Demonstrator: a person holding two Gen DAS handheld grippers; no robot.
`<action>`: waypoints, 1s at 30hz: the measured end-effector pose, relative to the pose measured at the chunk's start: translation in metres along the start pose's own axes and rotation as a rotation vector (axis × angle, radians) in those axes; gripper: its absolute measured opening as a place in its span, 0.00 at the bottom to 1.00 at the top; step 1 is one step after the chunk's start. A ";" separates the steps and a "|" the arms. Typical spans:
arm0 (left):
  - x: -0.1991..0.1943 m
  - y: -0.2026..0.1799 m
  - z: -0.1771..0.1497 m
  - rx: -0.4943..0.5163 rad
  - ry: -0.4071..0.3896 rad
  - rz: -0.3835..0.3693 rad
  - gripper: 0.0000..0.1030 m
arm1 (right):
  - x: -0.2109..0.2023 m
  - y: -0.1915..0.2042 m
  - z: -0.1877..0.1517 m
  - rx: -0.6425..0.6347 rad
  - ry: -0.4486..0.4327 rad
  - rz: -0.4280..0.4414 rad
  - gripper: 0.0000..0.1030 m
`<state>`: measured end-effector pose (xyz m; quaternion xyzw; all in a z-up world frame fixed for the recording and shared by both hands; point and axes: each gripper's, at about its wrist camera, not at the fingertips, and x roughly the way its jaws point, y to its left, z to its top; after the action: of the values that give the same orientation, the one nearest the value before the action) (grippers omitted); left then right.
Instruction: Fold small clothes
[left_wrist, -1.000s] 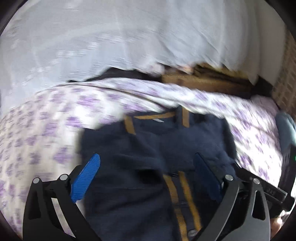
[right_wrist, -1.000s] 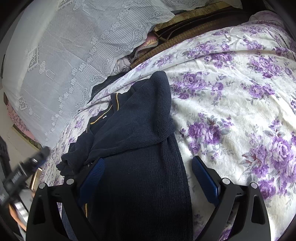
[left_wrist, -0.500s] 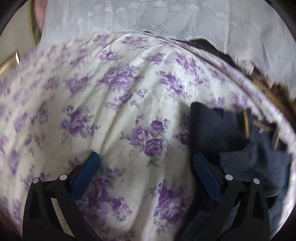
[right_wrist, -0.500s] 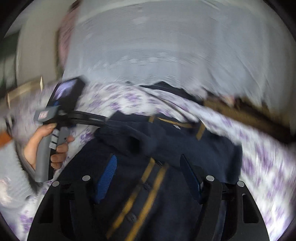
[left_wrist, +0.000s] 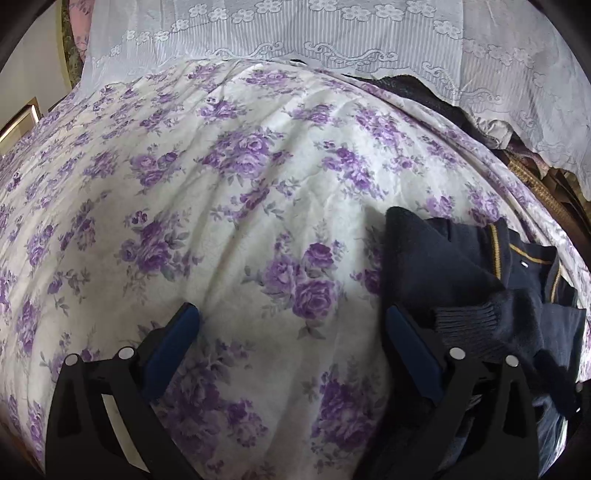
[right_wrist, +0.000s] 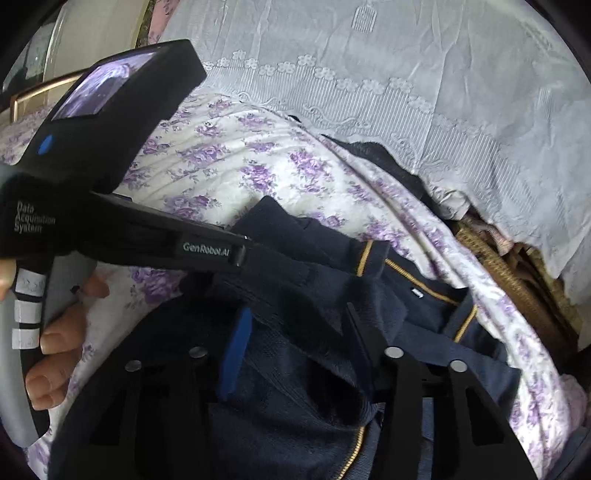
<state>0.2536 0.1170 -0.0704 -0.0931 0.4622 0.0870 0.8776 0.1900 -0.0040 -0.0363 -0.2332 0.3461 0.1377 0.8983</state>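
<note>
A navy knit cardigan (left_wrist: 461, 280) with mustard trim lies crumpled on the floral bedsheet (left_wrist: 184, 184), its ribbed cuff (left_wrist: 465, 321) folded over the body. My left gripper (left_wrist: 290, 312) stands open over bare sheet, and its right finger rests at the cardigan's left edge. In the right wrist view the cardigan (right_wrist: 314, 266) fills the lower middle. My right gripper (right_wrist: 297, 328) is low over it with its jaws closing and a bunched fold of navy knit between them. A hand (right_wrist: 55, 354) holds the left gripper's body (right_wrist: 110, 129) at the left.
A white lace cloth (left_wrist: 332, 37) hangs along the far side of the bed. Brown woven things (right_wrist: 498, 266) sit under its edge at the right. A wooden frame (left_wrist: 18, 122) shows past the sheet at the far left.
My left gripper swung left off the cardigan onto bare sheet, then held still. My right gripper rolled and moved across onto the cardigan's front, and its jaws narrowed around the knit.
</note>
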 end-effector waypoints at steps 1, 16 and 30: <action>0.000 0.001 0.001 -0.007 0.000 -0.002 0.96 | 0.001 0.000 -0.001 0.006 0.005 0.008 0.25; -0.004 0.013 0.003 -0.072 0.006 -0.051 0.96 | 0.002 0.023 -0.003 -0.090 -0.020 0.003 0.43; -0.013 0.006 0.002 -0.065 0.000 -0.083 0.96 | -0.042 -0.122 -0.041 0.537 -0.101 0.089 0.07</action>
<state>0.2465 0.1223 -0.0594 -0.1406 0.4550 0.0654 0.8769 0.1867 -0.1325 0.0054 0.0358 0.3349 0.0916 0.9371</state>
